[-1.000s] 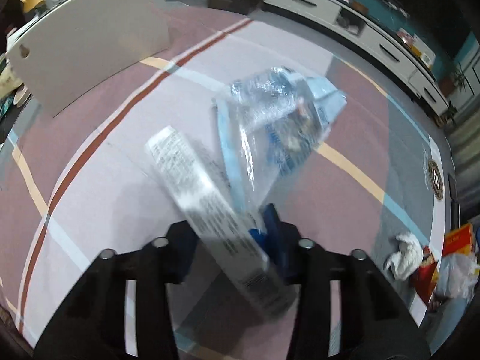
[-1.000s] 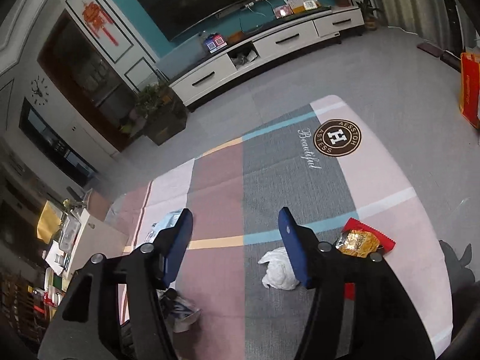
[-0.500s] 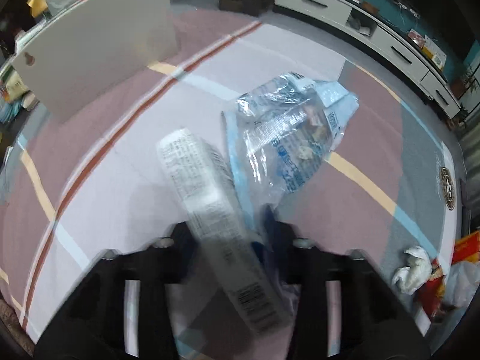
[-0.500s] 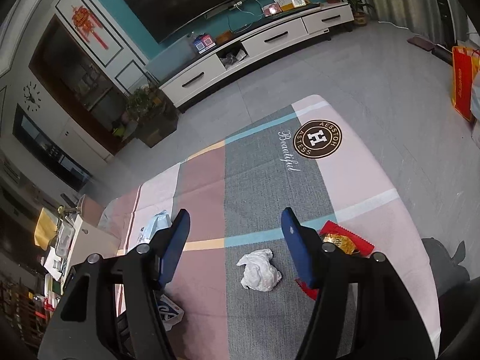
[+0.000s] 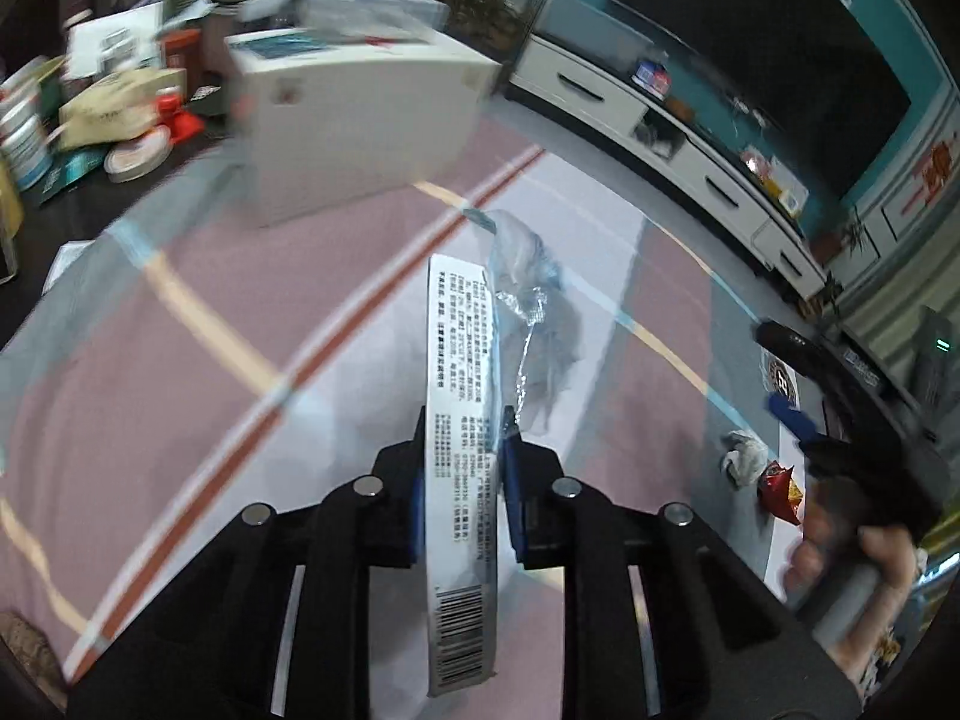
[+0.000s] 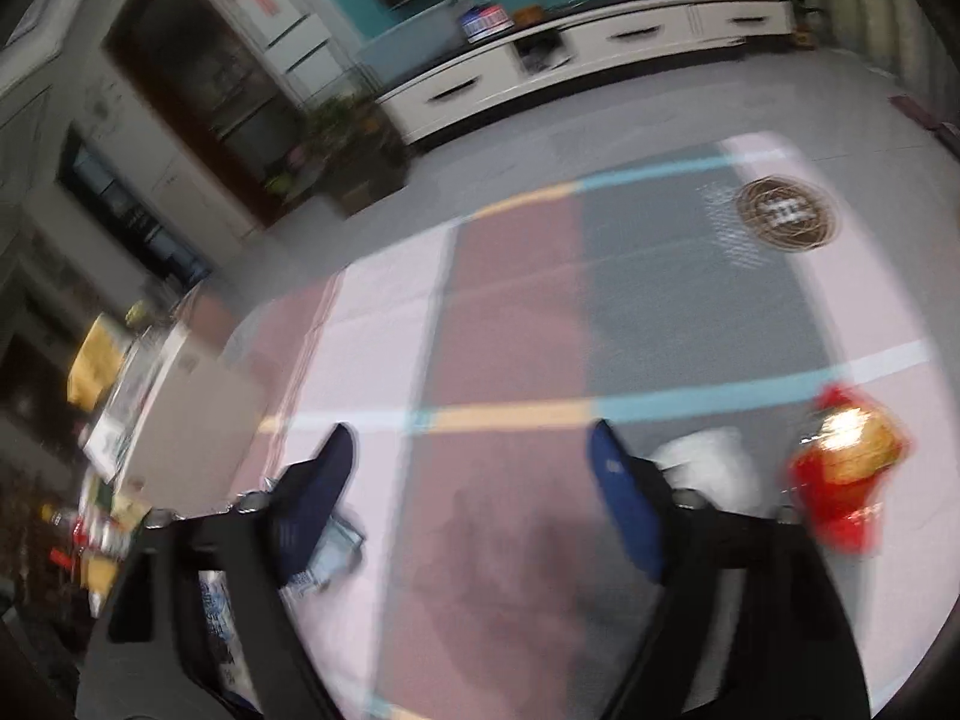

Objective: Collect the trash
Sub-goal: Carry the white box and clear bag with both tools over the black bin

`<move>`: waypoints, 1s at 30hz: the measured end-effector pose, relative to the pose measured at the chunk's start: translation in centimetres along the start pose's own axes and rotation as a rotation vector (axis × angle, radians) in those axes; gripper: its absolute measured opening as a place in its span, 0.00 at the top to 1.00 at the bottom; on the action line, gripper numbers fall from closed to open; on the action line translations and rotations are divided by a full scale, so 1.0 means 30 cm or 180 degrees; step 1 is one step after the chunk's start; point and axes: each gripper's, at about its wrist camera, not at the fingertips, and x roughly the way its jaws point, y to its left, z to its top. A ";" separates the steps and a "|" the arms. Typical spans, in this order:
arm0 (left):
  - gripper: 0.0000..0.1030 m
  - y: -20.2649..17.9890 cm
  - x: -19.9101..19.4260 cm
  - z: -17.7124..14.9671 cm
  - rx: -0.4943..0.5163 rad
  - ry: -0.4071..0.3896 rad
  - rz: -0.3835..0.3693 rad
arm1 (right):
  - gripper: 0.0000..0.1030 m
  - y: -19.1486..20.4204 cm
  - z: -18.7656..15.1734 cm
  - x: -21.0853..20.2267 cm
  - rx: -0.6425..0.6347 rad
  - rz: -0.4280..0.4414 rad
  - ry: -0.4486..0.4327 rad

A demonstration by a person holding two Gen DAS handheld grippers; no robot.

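Note:
My left gripper [image 5: 463, 420] is shut on a white printed box [image 5: 459, 450] and a clear blue plastic wrapper [image 5: 528, 294], both lifted off the striped rug [image 5: 240, 312]. In the same view, a crumpled white tissue [image 5: 743, 457] and a red snack bag [image 5: 780, 489] lie on the rug at the right, beside a hand holding the other gripper. In the right wrist view my right gripper [image 6: 471, 450] has its jaws opening, nothing between them. The tissue [image 6: 708, 462] sits just right of its right finger, and the red snack bag [image 6: 846, 468] lies farther right.
A white box-shaped table [image 5: 354, 120] stands at the rug's far edge, with cluttered items [image 5: 102, 114] to its left. A white TV cabinet [image 6: 576, 60] and a potted plant [image 6: 354, 162] line the far wall. Grey floor [image 6: 660, 114] surrounds the rug.
The left gripper closed on the box and wrapper, lifted them and swung so the table and TV wall came into view. The right gripper spread wider and moved lower, toward the tissue.

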 end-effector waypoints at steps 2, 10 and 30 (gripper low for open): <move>0.79 0.066 0.009 -0.017 -0.0127 0.0057 0.0014 | 0.17 0.068 -0.049 0.058 0.0028 0.0296 0.0182; 0.79 0.209 0.162 -0.029 -0.0711 0.0793 -0.0147 | 0.14 0.313 -0.244 0.238 -0.0215 0.0492 0.0851; 0.79 0.026 0.049 -0.070 -0.0138 0.0479 -0.0399 | 0.94 0.358 -0.190 0.039 -0.0426 0.0008 -0.0033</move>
